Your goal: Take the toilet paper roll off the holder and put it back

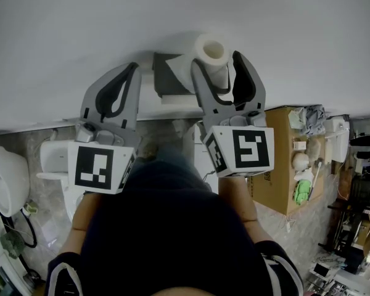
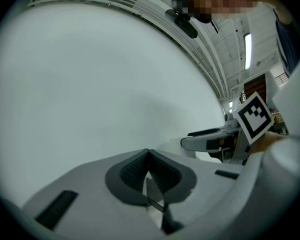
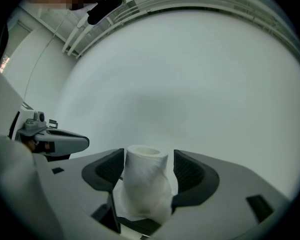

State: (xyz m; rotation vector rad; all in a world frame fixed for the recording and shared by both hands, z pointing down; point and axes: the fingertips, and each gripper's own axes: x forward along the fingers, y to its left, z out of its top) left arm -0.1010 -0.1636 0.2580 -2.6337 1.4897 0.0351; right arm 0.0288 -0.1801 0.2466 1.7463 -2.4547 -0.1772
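Right gripper [image 3: 147,168] has its jaws pressed on the flanks of the toilet paper roll [image 3: 145,186], upright just beside the grey wall holder [image 1: 164,73]. It looks soft and light and dents easily, so grip gently at mid-body. Left gripper [image 2: 149,173] hangs alongside, jaws together, empty.
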